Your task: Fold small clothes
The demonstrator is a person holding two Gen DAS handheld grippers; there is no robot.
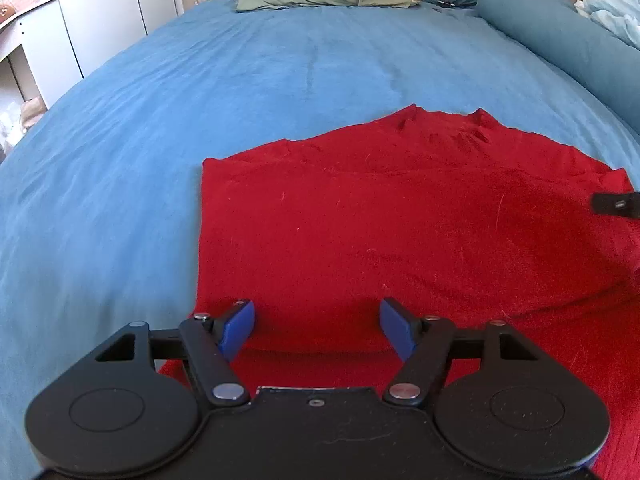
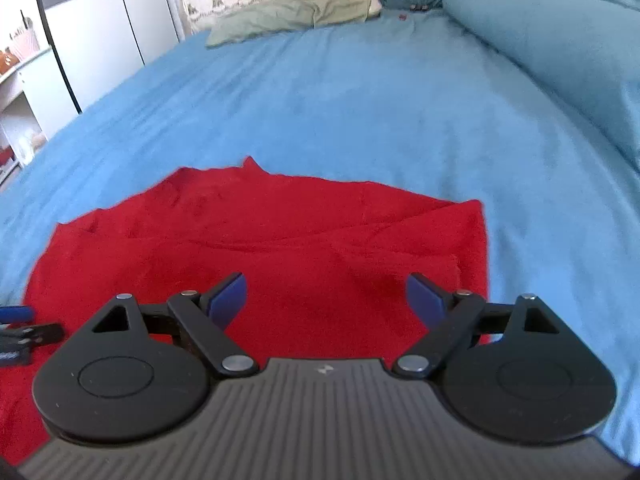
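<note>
A red garment (image 1: 380, 220) is lying spread on a blue bed (image 1: 200, 100), its side edges looking turned in, as two handheld claws are hovering over its near hem. The left claw (image 1: 317, 326) and the right claw (image 2: 326, 300) are both standing apart, gripping nothing. The folding appears to be partly done: the piece is lying squared, but the lengthwise fold, bringing the hem toward the collar, seems yet to come.

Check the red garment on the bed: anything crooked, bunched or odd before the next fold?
Mostly flat. The red garment has a diagonal ridge near its far right corner, where a layer seems tucked over unevenly. The far edge is jagged, with small puckers. Both grippers hover open: left gripper, right gripper.
</note>
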